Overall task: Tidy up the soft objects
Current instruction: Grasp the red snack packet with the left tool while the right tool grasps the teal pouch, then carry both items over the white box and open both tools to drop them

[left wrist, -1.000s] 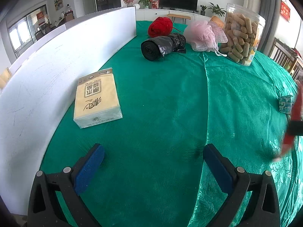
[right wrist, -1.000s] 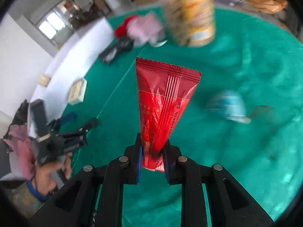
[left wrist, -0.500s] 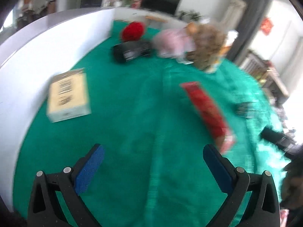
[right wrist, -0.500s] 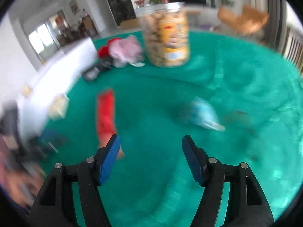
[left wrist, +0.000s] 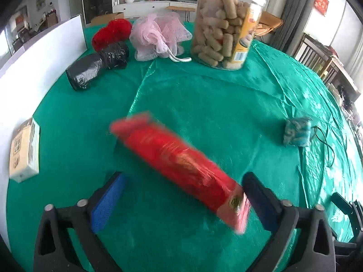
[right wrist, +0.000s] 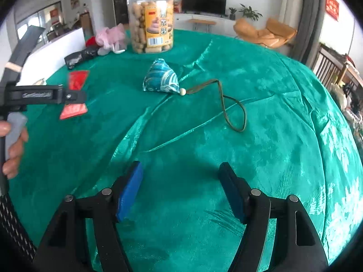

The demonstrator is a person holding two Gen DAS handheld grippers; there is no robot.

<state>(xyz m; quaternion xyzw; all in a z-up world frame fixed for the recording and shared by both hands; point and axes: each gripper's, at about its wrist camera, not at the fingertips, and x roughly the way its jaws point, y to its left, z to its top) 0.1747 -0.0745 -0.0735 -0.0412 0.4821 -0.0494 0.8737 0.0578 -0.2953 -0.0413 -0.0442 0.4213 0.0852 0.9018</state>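
A red snack packet (left wrist: pixel 181 165) lies on the green tablecloth (left wrist: pixel 215 104), its near end between the open jaws of my left gripper (left wrist: pixel 183 201); the jaws do not touch it. It also shows in the right wrist view (right wrist: pixel 76 95), partly behind the left gripper's arm. My right gripper (right wrist: pixel 181 190) is open and empty over bare cloth. A blue patterned pouch (right wrist: pixel 162 79) with a brown cord lies ahead of it and shows at the right in the left wrist view (left wrist: pixel 297 133).
At the back stand a jar of snacks (left wrist: pixel 226 22), a pink mesh sponge (left wrist: pixel 158 36), a red soft thing (left wrist: pixel 111 34) and a black bag roll (left wrist: pixel 97 65). A tissue pack (left wrist: pixel 23 149) lies by the white board (left wrist: pixel 34 68) on the left.
My right gripper let go of the red packet and drew back to the right. My left gripper moved up to the packet, which now lies between its jaws.
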